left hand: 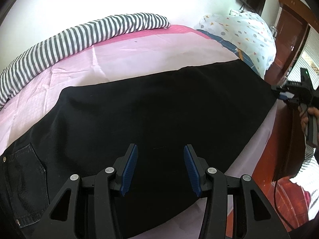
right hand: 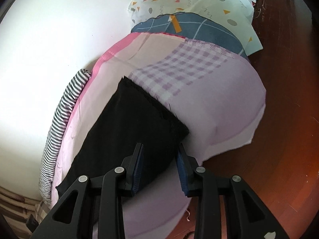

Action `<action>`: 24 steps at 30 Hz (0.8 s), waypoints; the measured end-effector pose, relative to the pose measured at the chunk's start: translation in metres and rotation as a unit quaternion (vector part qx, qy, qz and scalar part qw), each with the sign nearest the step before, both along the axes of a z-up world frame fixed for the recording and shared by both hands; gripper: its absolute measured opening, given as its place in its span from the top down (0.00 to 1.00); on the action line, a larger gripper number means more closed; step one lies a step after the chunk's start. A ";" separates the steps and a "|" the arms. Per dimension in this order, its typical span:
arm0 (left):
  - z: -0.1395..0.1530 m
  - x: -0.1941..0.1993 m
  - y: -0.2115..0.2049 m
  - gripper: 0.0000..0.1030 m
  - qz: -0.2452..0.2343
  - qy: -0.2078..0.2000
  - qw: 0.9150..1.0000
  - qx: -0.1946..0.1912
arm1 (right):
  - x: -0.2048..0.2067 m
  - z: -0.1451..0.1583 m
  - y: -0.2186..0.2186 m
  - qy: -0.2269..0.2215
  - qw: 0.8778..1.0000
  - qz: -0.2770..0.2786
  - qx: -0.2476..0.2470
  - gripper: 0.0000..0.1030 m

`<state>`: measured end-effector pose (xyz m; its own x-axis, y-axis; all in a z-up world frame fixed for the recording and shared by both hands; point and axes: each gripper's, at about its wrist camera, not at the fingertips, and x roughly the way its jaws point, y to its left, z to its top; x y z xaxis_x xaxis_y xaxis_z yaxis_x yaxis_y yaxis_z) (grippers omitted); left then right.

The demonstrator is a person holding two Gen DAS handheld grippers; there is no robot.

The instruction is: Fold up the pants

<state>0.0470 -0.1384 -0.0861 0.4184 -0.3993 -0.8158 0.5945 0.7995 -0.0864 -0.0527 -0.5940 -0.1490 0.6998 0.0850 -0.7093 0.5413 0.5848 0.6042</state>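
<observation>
Black pants [left hand: 159, 107] lie flat across a pink sheet [left hand: 129, 59], legs together, with a back pocket [left hand: 26, 183] at the lower left. My left gripper [left hand: 161, 149] is open and empty, hovering above the middle of the pants near their front edge. In the right wrist view the leg end of the pants [right hand: 135, 127] with its frayed hem lies on the sheet [right hand: 219, 107]. My right gripper [right hand: 160, 148] is open and empty just above the hem's near corner. The right gripper with the hand that holds it also shows in the left wrist view [left hand: 297, 97] at the far right.
A striped grey and white cloth [left hand: 65, 45] lies along the back edge by the white wall. A patterned white quilt [left hand: 245, 33] and a blue checked cloth [right hand: 191, 27] are piled at the leg end. The bed edge drops to a red-brown wooden floor [right hand: 279, 139].
</observation>
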 end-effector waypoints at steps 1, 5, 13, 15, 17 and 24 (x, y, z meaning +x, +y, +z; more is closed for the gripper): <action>0.000 0.000 -0.001 0.52 -0.001 -0.001 1.000 0.002 | 0.004 -0.001 -0.002 -0.008 1.000 0.001 0.002 0.74; -0.003 0.000 -0.004 0.52 -0.001 0.004 1.000 0.004 | 0.009 -0.004 -0.010 -0.029 0.999 -0.002 0.017 0.90; -0.018 0.007 -0.006 0.52 0.007 0.028 1.000 0.003 | 0.012 0.023 -0.001 -0.082 0.996 -0.001 0.043 0.94; -0.016 0.008 -0.005 0.52 0.007 0.029 1.000 0.005 | 0.019 0.038 0.010 -0.096 0.995 0.017 0.038 0.94; -0.010 0.008 0.003 0.52 0.013 0.029 0.999 -0.008 | 0.032 0.058 0.029 -0.110 0.992 0.047 0.031 0.94; 0.016 0.015 0.053 0.51 0.059 0.035 0.996 -0.064 | 0.088 0.108 0.132 -0.132 0.975 0.177 -0.003 0.94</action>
<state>0.0619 -0.0855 -0.0697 0.4128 -0.4529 -0.7903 0.4862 0.8432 -0.2293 0.0356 -0.4615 -0.0406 0.7863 0.3501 -0.5091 0.1311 0.7107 0.6911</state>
